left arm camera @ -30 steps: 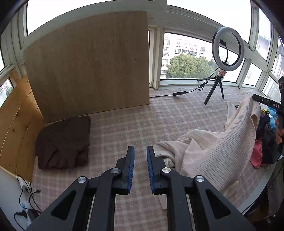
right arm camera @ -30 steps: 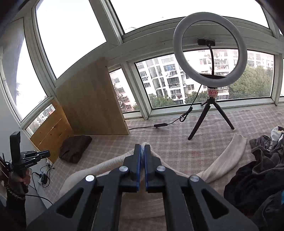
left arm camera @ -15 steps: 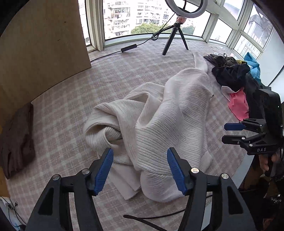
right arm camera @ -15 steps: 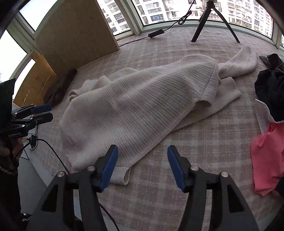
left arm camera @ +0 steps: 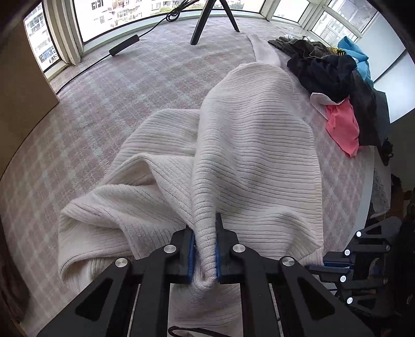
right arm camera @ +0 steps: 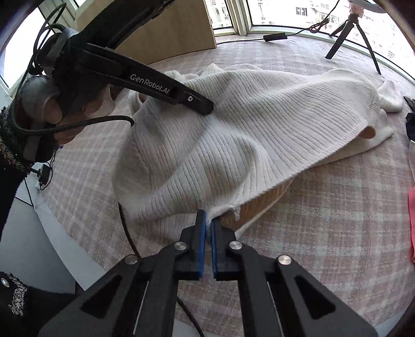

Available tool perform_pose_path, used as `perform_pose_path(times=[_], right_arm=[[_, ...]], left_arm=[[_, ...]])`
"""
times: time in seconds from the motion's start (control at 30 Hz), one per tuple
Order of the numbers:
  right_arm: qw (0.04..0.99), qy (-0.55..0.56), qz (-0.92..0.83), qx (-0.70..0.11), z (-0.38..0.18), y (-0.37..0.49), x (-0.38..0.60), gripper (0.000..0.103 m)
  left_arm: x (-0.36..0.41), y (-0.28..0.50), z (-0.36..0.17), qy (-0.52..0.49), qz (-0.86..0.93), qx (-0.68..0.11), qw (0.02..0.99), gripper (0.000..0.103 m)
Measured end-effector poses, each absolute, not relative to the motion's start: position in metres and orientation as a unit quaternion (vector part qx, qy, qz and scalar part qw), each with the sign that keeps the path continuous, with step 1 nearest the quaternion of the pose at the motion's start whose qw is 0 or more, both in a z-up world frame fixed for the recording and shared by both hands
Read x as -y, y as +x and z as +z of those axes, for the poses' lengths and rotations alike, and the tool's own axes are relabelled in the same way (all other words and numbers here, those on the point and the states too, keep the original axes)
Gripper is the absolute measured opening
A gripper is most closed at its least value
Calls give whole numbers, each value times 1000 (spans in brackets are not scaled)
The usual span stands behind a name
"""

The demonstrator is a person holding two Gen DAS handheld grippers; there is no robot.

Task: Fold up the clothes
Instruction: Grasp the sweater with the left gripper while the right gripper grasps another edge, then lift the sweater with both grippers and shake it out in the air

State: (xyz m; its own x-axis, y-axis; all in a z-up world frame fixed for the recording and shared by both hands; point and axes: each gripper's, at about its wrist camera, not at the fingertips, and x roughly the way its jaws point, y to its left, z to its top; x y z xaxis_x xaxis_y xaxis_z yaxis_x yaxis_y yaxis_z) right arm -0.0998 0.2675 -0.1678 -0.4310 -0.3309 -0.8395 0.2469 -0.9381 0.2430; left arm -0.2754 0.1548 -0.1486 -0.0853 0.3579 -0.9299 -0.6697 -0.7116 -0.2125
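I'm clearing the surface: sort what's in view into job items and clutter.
Job: cream ribbed sweater, left gripper and right gripper, each clamped on its near edge.

Clutter: dark clothes pile, pink garment, blue cloth, tripod, wooden board.

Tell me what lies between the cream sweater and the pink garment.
Bare checked mat only. In the left wrist view, an uncovered strip of it separates the cream sweater from the pink garment.

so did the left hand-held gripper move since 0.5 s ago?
Yes. The left hand-held gripper went forward and down to the sweater and shut on a fold; the tripod now sits higher in view.
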Motion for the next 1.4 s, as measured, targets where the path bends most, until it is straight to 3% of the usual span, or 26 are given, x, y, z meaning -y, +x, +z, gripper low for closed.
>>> perform_pose_path(times=[0.13,0.27,0.3,0.47,0.57,0.7,0.8,0.87,0.93,1.0,1.07,1.1,1.2,1.3,1.4], right_arm=[[155,431,-888,38,-84,-110,-295,4],[199,354,-914,17,6,-137,-288,3],[208,336,-919,0,24,-143,-278,3],[263,290,-919,-40,83,-161,-242,3],[256,295,-919,-57,79,-160,-250,3],[210,355,-910,-32,19,-157,-320,3],[79,406,-910,-21,-41,-143,-394,4],[-44,458,-888,-16,-87,-137,-445,8],[-67,507,-858,44,-127,-124,-478,8],[-56,509,-852,111,-149,-105,-489,15],[-31,503,-845,176,-168,-91,-486,54],[-19,501,-841,203,-177,-87,-481,57],[0,501,-829,248,-203,-93,-456,58],[-11,500,-821,274,-219,-108,-447,58],[-13,506,-805,309,-233,-124,-449,58]], left_arm=[[-93,-266,-74,-521,780,-60,341,10],[-25,-237,11,-447,841,-7,306,10],[-13,-220,34,-419,861,-12,289,0],[22,-137,108,-328,909,-28,254,1],[3,-147,77,-372,890,-43,259,3],[-22,-160,35,-429,861,-62,265,6],[-40,-170,5,-471,837,-76,269,6],[-61,-184,-13,-490,821,-91,278,12],[-90,-204,-26,-501,805,-115,297,21],[-121,-222,-37,-507,787,-142,321,24],[-159,-246,-51,-512,768,-172,345,35],[-177,-258,-57,-515,757,-186,356,45],[-232,-292,-92,-537,719,-224,381,55],[-278,-325,-138,-555,693,-274,369,57],[-294,-352,-180,-596,676,-263,344,57]])
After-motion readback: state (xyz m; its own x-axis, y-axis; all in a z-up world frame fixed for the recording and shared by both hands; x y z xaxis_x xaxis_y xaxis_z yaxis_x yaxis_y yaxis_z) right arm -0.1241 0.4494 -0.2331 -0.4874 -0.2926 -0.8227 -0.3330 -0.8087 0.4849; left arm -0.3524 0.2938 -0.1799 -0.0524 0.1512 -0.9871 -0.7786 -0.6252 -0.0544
